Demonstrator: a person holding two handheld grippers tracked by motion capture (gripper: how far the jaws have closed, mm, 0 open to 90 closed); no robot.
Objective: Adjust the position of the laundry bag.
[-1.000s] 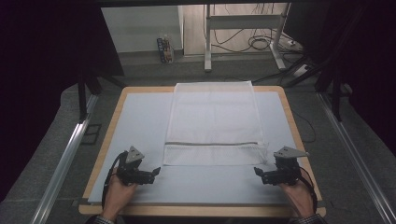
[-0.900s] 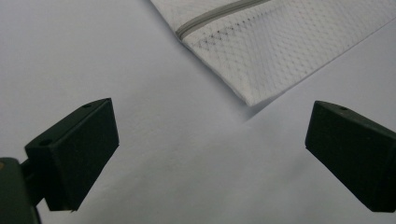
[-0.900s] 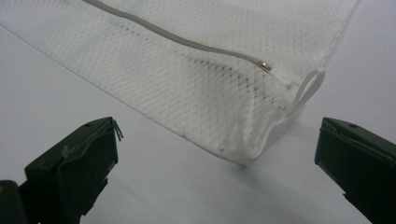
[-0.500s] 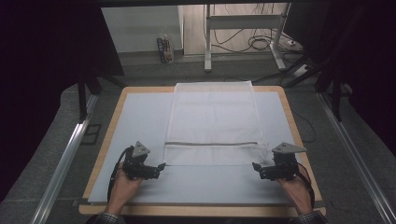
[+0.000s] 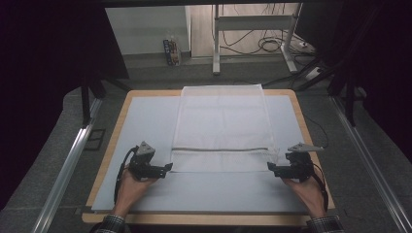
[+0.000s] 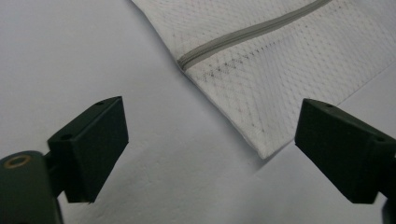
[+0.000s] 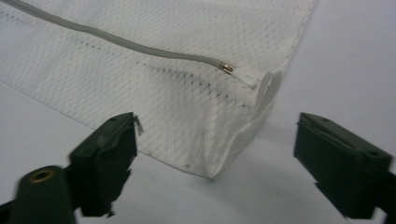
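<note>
my left tongs (image 5: pixel 168 167) and right tongs (image 5: pixel 270 166) have just been closing a little but grasp nothing yet; the mesh bag (image 5: pixel 221 127) lies flat between them, one near corner at each tip.

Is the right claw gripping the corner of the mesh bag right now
No, in the right gripper view the right claw stands open, its jaws on either side of the mesh bag corner without pressing on it.
</note>
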